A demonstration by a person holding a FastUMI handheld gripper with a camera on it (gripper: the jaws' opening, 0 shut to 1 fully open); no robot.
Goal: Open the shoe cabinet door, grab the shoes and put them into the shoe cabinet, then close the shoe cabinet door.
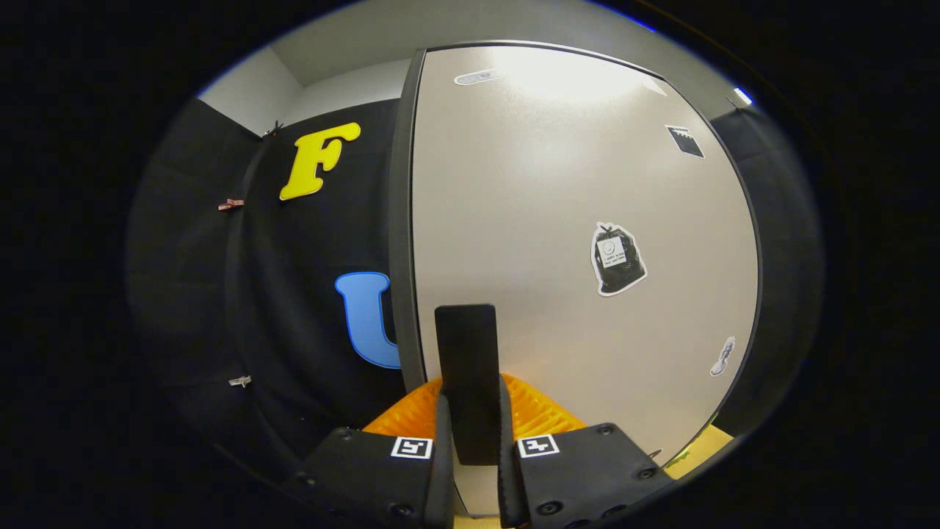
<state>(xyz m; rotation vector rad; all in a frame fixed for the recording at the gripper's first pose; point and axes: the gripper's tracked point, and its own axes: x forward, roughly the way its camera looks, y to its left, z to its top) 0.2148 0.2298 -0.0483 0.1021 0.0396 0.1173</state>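
While the gripper stood close up against the pale shoe cabinet door, its two fingers were pinched on the dark upright door handle between them, and a sticker sat on the door beyond them.

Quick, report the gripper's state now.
Gripper: fingers shut on the dark upright handle of the shoe cabinet door.

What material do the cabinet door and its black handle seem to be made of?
The cabinet door looks like beige laminate, semi-matte, with a soft light glare near the top. The handle looks like matte black plastic or coated metal; the tool is shut on it.
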